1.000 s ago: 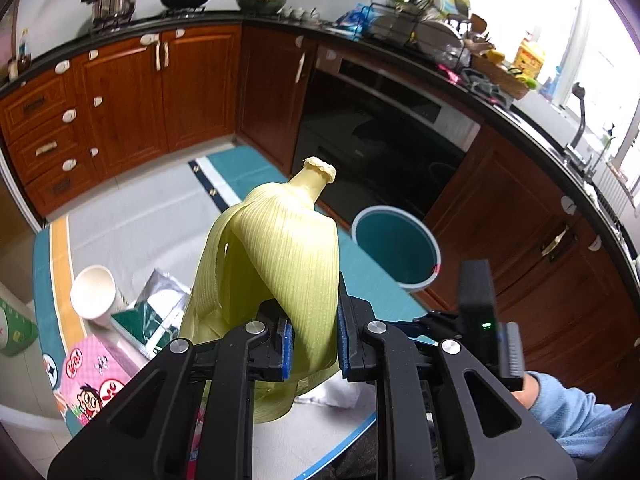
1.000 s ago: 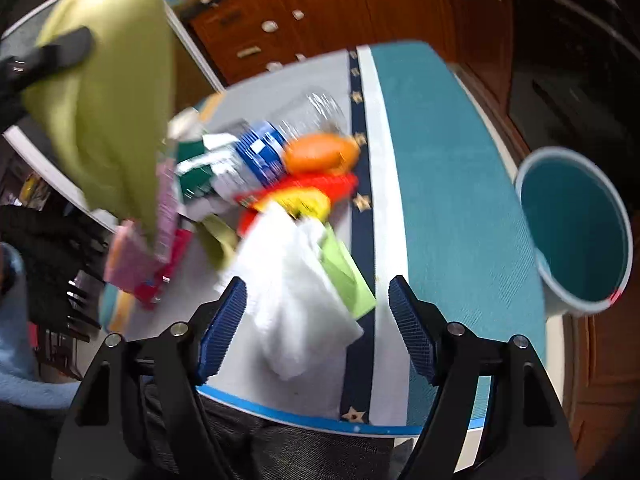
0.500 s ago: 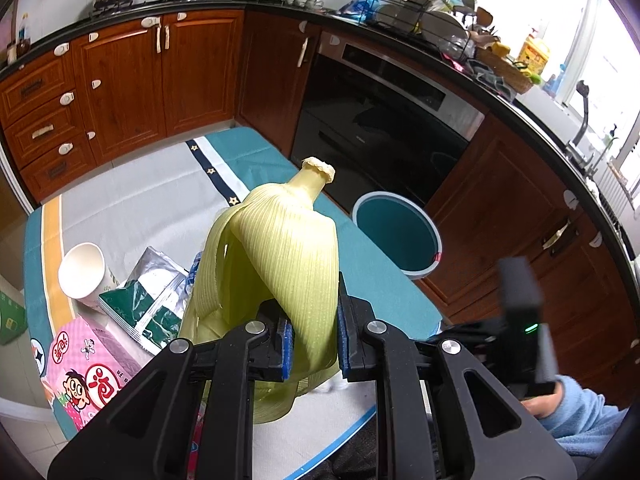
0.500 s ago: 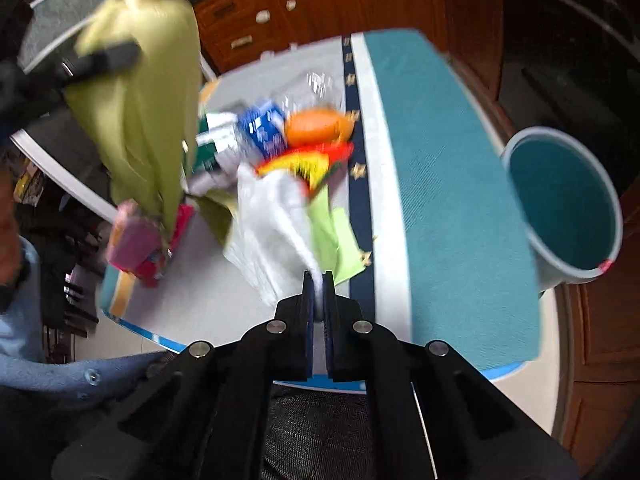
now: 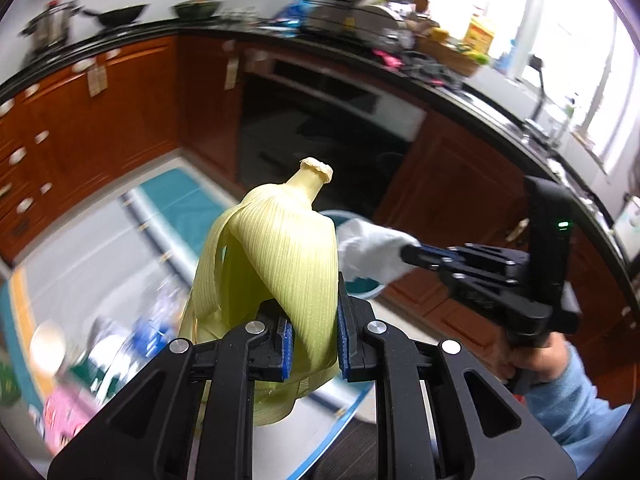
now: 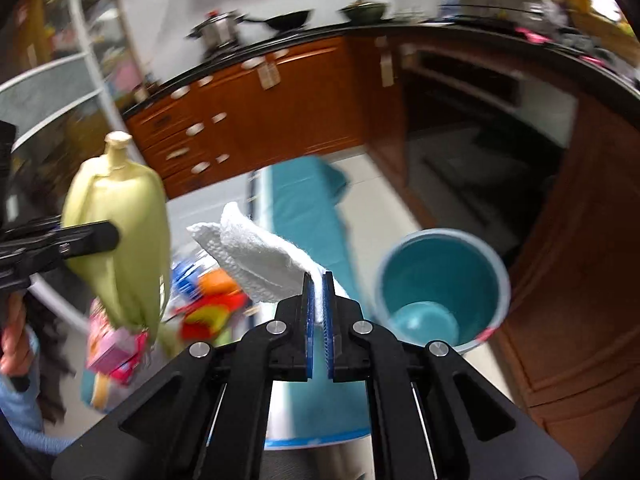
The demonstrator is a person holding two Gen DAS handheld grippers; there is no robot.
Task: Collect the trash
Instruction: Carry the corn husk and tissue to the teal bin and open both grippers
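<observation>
My left gripper is shut on a pale green corn husk and holds it upright above the table. The husk also shows in the right wrist view. My right gripper is shut on a white paper towel, lifted off the table. In the left wrist view that towel hangs in front of the teal trash bin, mostly hidden. The bin stands open on the floor, right of the table, empty inside.
More trash lies blurred on the table: an orange and red wrapper, a pink box, a blue-labelled bottle and a paper cup. The teal table runner reaches the far edge. Wooden cabinets and an oven surround.
My right gripper shut on the paper towel and lifted it off the table toward the bin. My left gripper kept the husk and swung right.
</observation>
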